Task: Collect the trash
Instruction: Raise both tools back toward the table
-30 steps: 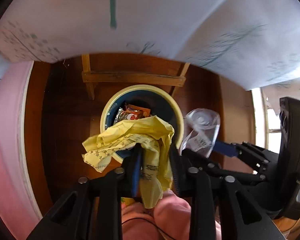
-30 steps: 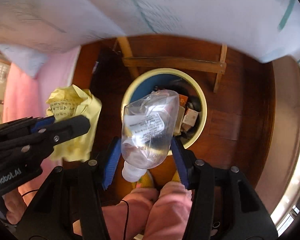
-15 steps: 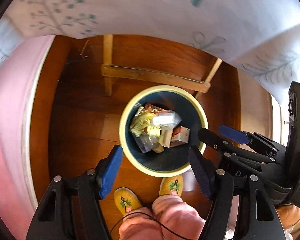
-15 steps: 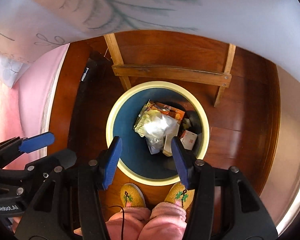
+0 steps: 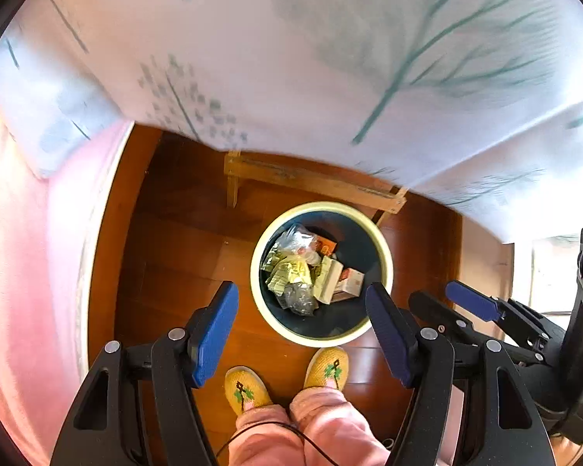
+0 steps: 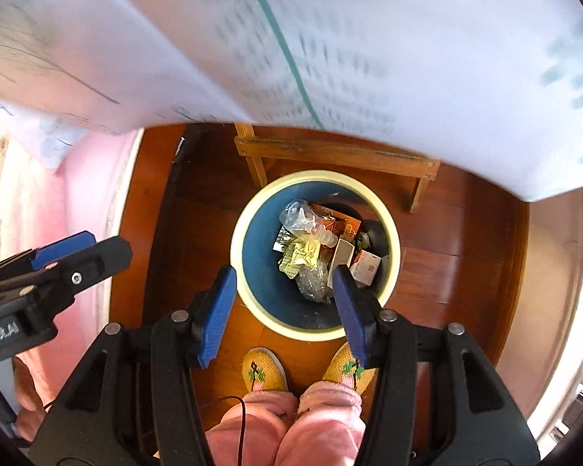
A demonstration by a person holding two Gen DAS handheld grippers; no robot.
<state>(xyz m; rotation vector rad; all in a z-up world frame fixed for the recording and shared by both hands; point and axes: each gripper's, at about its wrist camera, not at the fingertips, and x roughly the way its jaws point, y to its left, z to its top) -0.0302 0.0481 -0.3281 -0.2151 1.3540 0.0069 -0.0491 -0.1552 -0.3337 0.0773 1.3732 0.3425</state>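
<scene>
Two grippers, both yours, both empty: the left gripper [image 5: 303,334] has its blue ribbed pads spread wide, and the right gripper [image 6: 285,310] is parted just the same, each pointing straight down. Below them, two yellow knitted slippers [image 5: 248,390] on the glossy wooden floor [image 5: 175,252]. Just beyond your toes, one round bin [image 5: 384,268], cream rim, dark blue inside. The trash [image 5: 303,272] lies in it: crumpled yellow paper, clear crinkled plastic, small cartons.
</scene>
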